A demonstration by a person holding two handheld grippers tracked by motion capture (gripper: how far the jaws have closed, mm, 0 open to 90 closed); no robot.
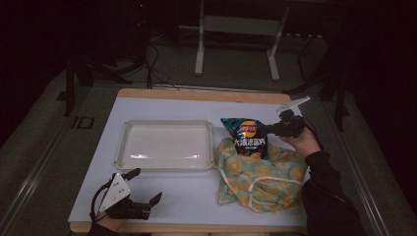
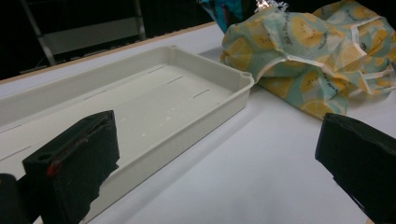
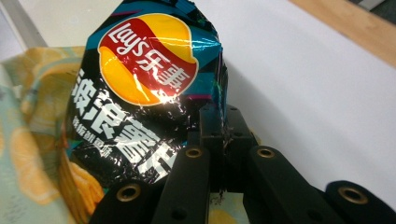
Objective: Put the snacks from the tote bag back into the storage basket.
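A black and teal Lay's crisp bag [image 1: 248,135] stands half out of a yellow-patterned cloth bag [image 1: 260,177] at the right of the table. My right gripper [image 1: 268,130] is shut on the crisp bag's edge; in the right gripper view its jaws pinch the foil [image 3: 219,135] beside the logo [image 3: 144,58]. My left gripper [image 1: 147,187] rests near the table's front left corner, open and holding nothing. Its two pads [image 2: 74,163] stand wide apart, facing the white tray [image 2: 140,102] and the cloth bag [image 2: 308,60].
An empty white tray [image 1: 167,145] lies mid-table, left of the cloth bag. The white tabletop [image 1: 187,196] has a wooden edge at the back. Behind the table stands a metal frame [image 1: 236,29] on a dark floor with cables.
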